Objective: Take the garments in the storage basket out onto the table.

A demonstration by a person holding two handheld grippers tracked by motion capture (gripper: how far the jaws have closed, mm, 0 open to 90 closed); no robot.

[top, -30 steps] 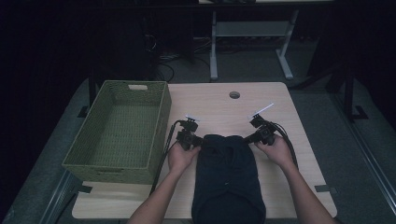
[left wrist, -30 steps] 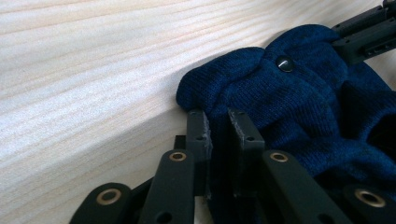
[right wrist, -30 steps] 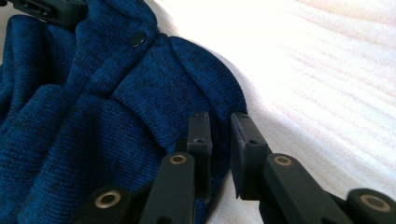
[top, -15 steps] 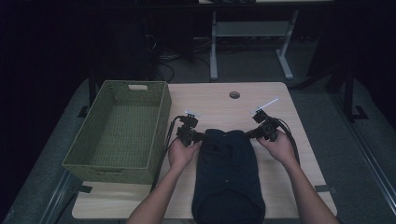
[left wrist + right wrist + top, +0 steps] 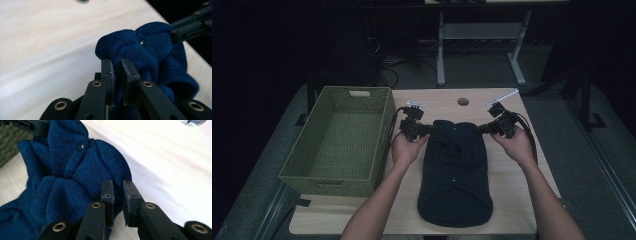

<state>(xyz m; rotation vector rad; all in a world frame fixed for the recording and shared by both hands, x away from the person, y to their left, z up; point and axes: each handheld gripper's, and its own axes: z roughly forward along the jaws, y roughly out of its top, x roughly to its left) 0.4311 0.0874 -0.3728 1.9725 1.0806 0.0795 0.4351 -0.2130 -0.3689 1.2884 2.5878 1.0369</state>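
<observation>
Dark blue knitted buttoned garment (image 5: 455, 172) is seen from above spread on the pale wooden table (image 5: 512, 195), its far corners pinched by left gripper (image 5: 428, 129) and right gripper (image 5: 480, 129). Left gripper view: fabric clamped between the jaws. Right gripper view: fabric likewise clamped.
</observation>
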